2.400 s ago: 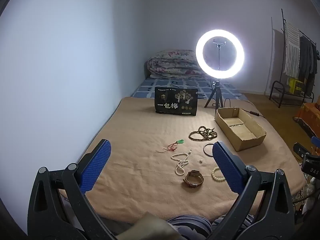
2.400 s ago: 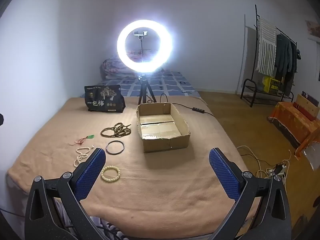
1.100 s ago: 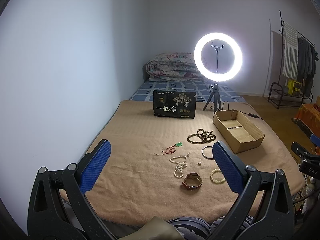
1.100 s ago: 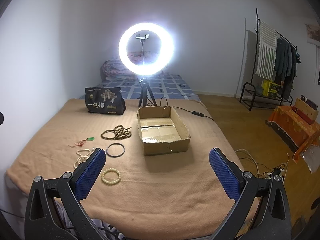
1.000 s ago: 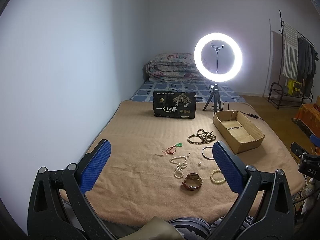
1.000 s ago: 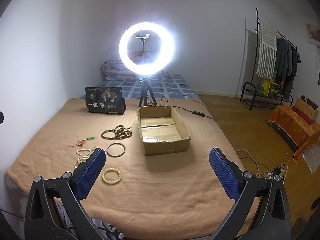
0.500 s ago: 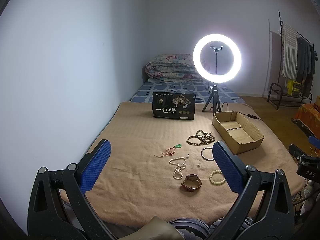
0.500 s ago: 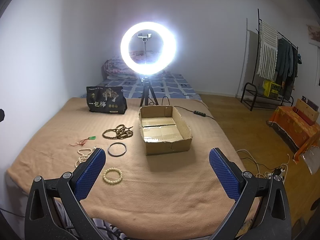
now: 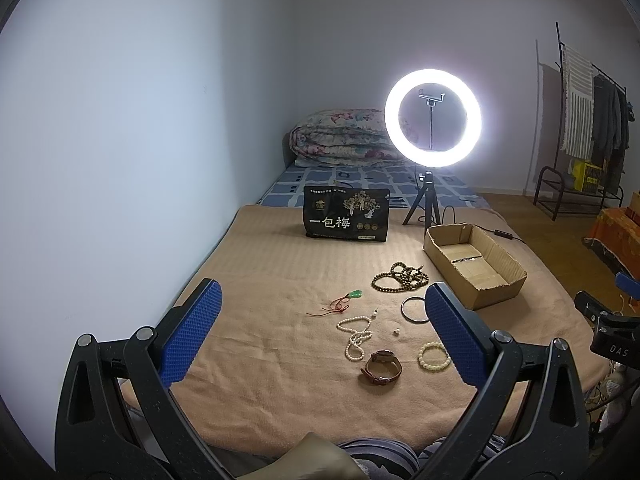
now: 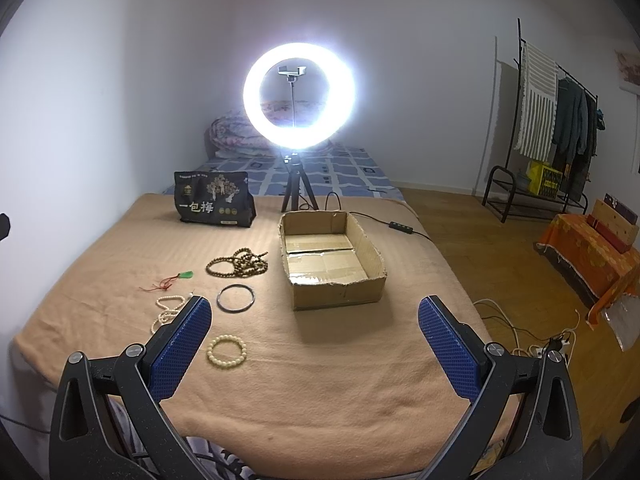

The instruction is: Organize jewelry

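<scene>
We hold the left gripper point(image 9: 320, 304) above the near edge of the tan blanket point(image 9: 272, 280) with its jaws spread wide and nothing between the blue pads; the right gripper point(image 10: 314, 316) hangs the same way, wide apart and empty. From the left wrist view the jewelry lies scattered at about one o'clock from the gripper: a brown leather watch point(image 9: 382, 367) nearest us, a cream bead bracelet point(image 9: 434, 356) just beside it at three o'clock, a white pearl strand point(image 9: 355, 334) at eleven o'clock of the watch, and one loose pearl point(image 9: 396, 332) apart from the strand. Farther out we see a green pendant on red cord point(image 9: 344, 302), a dark bangle point(image 9: 414, 309) partly hidden by the right-hand pad, and a heap of brown prayer beads point(image 9: 400, 278). The cardboard box point(image 10: 374, 256) sits open at twelve o'clock in the right wrist view, with nothing in it, the bangle and brown beads lying near its left side without touching it. Beyond it stand a black printed bag point(image 10: 214, 200) and a lit ring light point(image 10: 299, 96) on a small tripod.
</scene>
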### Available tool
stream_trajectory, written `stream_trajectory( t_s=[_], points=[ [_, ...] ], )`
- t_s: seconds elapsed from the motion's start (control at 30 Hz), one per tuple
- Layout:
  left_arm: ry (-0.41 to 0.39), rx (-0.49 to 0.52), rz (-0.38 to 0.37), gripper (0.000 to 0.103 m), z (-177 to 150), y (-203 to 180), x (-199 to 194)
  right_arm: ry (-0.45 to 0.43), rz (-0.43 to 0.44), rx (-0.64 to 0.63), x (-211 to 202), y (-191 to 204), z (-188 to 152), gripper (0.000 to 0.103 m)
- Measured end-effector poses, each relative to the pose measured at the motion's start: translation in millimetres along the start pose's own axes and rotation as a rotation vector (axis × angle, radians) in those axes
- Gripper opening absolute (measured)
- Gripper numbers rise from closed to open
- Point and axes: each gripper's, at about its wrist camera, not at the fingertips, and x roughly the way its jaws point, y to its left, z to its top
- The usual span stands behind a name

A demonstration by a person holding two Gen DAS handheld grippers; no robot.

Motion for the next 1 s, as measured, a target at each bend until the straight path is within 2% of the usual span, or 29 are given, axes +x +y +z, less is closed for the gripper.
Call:
stream_trajectory(
  t_s=[0.5,0.8,1.0],
  points=[
    [0.022,0.003,-0.002,0.103,-5,2,14,0.017,0.002,-0.015,9,2,1,0.103],
    [0.064,0.008,0.001,0.103,-12,3,41,0.033,-0.014,-0.04,28,5,-4,0.103],
    [0.124,0.013,-0.011,0.103,-21,7,70,0.068,-0.016,-0.1,56,8,-11,0.103]
  ],
)
